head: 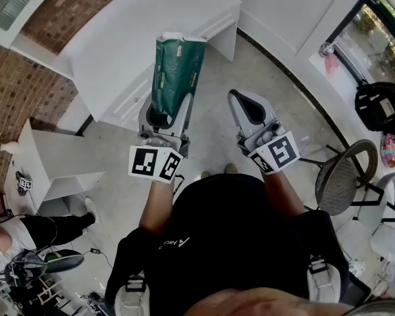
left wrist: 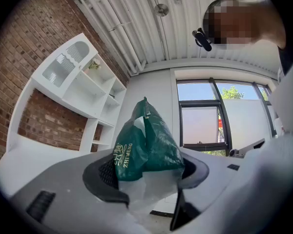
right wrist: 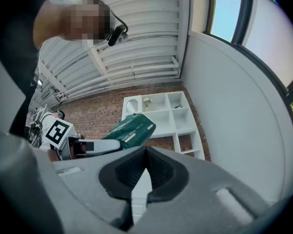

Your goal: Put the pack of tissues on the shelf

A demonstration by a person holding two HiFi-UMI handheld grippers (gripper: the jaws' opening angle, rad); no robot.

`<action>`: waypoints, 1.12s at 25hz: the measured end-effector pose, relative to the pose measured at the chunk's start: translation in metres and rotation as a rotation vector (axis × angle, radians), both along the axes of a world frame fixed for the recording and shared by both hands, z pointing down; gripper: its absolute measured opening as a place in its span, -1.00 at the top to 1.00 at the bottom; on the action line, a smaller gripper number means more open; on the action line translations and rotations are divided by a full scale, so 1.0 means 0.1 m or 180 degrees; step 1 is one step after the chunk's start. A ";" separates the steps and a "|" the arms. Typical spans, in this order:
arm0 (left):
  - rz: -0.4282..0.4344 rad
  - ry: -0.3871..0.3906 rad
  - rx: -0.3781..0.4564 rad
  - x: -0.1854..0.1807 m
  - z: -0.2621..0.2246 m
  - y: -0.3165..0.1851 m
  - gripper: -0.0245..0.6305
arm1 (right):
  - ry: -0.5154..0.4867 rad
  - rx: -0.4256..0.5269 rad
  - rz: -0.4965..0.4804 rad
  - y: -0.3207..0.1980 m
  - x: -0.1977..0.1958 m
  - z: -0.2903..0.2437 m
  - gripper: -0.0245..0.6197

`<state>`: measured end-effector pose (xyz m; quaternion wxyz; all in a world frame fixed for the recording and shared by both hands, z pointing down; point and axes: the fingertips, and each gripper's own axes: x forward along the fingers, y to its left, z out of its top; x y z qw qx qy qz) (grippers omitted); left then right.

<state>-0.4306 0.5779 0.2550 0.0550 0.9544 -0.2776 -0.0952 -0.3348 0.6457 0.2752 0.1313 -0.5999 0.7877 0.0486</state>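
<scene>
Green crinkled tissue pack (head: 176, 71), translucent end

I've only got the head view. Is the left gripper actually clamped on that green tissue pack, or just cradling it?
Observer: Clamped. In the left gripper view, the left gripper presses both pads on the pack of tissues, at its clear end.
Operator: Where's the shelf?
Observer: The white shelf stands against the brick wall, with its open compartments showing up-left of the pack.
Operator: And my other hand?
Observer: The right gripper has its jaws together, with nothing between them.
</scene>
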 end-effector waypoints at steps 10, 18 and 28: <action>-0.0046 -0.0015 -0.0013 0.20 0.01 0.05 0.17 | -0.0031 -0.0004 -0.0042 0.06 0.22 0.02 0.92; -0.0086 -0.0090 -0.0053 0.58 0.11 0.10 0.17 | -0.0131 0.0025 -0.0158 0.18 0.60 0.07 0.92; -0.0103 -0.0143 -0.0045 0.97 0.18 -0.33 0.17 | -0.0027 0.0036 -0.0083 -0.20 1.09 0.10 0.92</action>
